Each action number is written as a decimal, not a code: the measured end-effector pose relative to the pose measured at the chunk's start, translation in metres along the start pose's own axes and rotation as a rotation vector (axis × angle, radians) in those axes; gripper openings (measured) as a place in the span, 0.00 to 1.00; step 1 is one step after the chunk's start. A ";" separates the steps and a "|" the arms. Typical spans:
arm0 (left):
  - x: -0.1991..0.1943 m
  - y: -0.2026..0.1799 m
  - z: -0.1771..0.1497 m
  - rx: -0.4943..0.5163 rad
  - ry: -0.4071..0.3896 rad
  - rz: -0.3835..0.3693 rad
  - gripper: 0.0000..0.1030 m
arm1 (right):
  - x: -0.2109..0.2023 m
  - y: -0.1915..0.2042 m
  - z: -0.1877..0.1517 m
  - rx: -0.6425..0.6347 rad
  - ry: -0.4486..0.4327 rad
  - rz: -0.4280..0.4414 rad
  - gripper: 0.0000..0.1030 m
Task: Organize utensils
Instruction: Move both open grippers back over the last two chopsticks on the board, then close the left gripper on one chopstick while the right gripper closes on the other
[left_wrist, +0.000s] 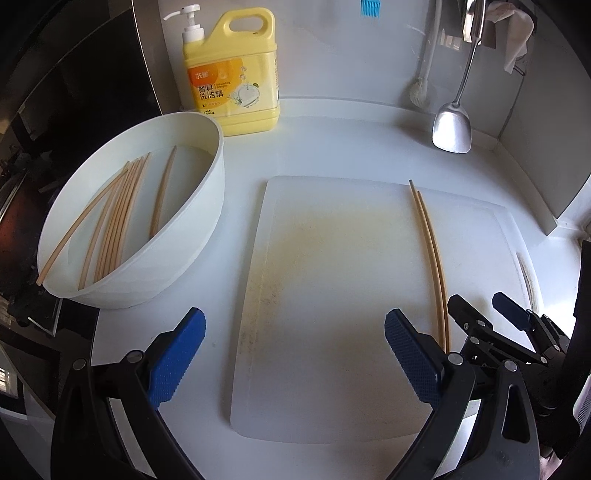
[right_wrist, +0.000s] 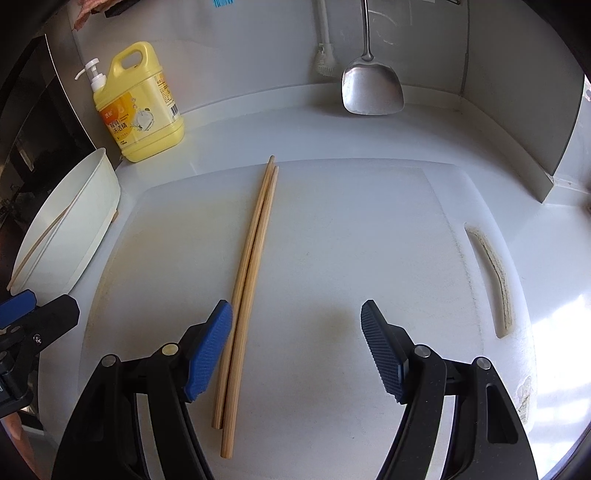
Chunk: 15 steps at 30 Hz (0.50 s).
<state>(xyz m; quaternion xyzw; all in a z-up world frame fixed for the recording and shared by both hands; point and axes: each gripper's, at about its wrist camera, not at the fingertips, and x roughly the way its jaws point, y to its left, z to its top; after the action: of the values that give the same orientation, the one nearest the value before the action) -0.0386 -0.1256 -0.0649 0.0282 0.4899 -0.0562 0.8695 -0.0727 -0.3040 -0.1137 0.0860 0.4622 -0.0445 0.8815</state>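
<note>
Right gripper (right_wrist: 295, 347) hangs over the near part of a white cutting board (right_wrist: 332, 240), jaws spread wide w/ nothing clamped; its left blue pad sits just beside a pair of chopsticks (right_wrist: 251, 273), which lie inside the gap, close to that pad and well clear of the other. The pair is pale bamboo, long and thin, lying flat on the board side by side and touching along most of their length, running near-to-far w/ a slight lean to the right at the far end; near ends are uneven, one reaching closer than the other. Left gripper (left_wrist: 295, 354) is over the board's near-left part, jaws also wide apart and empty. Further left on the counter is a white basin (left_wrist: 207, 192) w/ water in it, holding more chopsticks (left_wrist: 118, 214) of the same pale bamboo, most bunched together, leaning against the basin's left rim, one lying apart to the right. At the far side stand a yellow detergent jug (left_wrist: 236, 81) w/ pump, a metal spatula (right_wrist: 371, 88) and a white brush (right_wrist: 325, 55) against the wall. The board has a yellowish stain (left_wrist: 317, 236) mid-surface and a handle slot (right_wrist: 491, 273) on its right edge.
</note>
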 end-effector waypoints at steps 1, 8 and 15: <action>0.001 0.000 0.000 0.002 0.001 -0.002 0.93 | 0.001 0.000 -0.001 -0.002 -0.002 -0.010 0.67; 0.008 0.000 0.000 0.009 0.018 -0.018 0.93 | 0.003 0.001 -0.004 -0.019 -0.006 -0.042 0.67; 0.009 0.001 0.000 0.012 0.018 -0.020 0.93 | 0.001 0.013 -0.007 -0.084 -0.014 -0.079 0.67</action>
<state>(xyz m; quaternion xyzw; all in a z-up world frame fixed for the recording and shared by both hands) -0.0344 -0.1255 -0.0726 0.0292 0.4977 -0.0675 0.8642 -0.0762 -0.2900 -0.1172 0.0304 0.4604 -0.0606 0.8851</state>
